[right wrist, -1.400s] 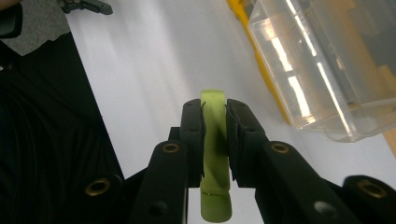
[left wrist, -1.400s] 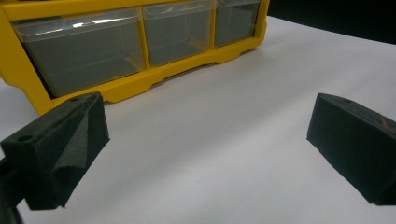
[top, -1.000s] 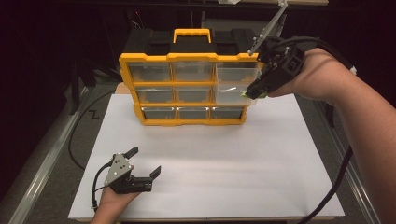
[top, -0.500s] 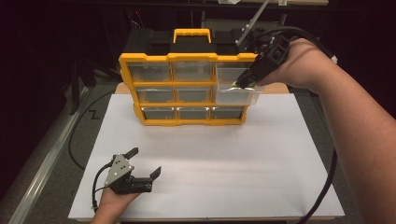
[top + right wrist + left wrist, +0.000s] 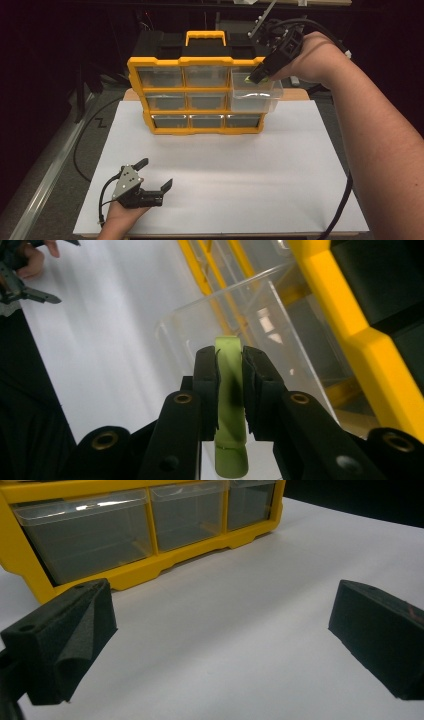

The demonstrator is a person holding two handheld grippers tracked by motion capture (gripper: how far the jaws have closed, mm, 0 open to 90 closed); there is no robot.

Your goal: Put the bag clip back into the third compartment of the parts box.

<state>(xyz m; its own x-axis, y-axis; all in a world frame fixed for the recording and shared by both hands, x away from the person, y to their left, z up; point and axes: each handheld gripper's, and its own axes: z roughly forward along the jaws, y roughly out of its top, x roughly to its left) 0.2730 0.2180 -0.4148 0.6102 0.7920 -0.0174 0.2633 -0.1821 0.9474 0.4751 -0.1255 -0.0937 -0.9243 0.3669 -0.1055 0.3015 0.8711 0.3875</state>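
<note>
A yellow organiser [image 5: 195, 95] with clear drawers stands at the back of the white sheet [image 5: 225, 170]. Its upper right drawer [image 5: 256, 95] is pulled out. My right gripper [image 5: 257, 77] hangs over that open drawer, shut on a slim light-green piece [image 5: 229, 390] that sticks out past the pads above the clear drawer [image 5: 250, 325]. My left gripper [image 5: 152, 177] rests low near the front left of the sheet, open, nothing between its jaws. In the left gripper view its black fingers [image 5: 65, 635] stand wide apart, facing the organiser's bottom row [image 5: 145, 525].
A black cable [image 5: 85, 135] runs over the dark surface left of the sheet, and another cable [image 5: 340, 205] trails from the right hand at the sheet's right edge. The organiser has a black top with a yellow handle [image 5: 205, 37].
My right gripper with the green piece has moved left and toward the back, from beside the organiser's right side to above the pulled-out drawer. The left gripper has stayed put.
</note>
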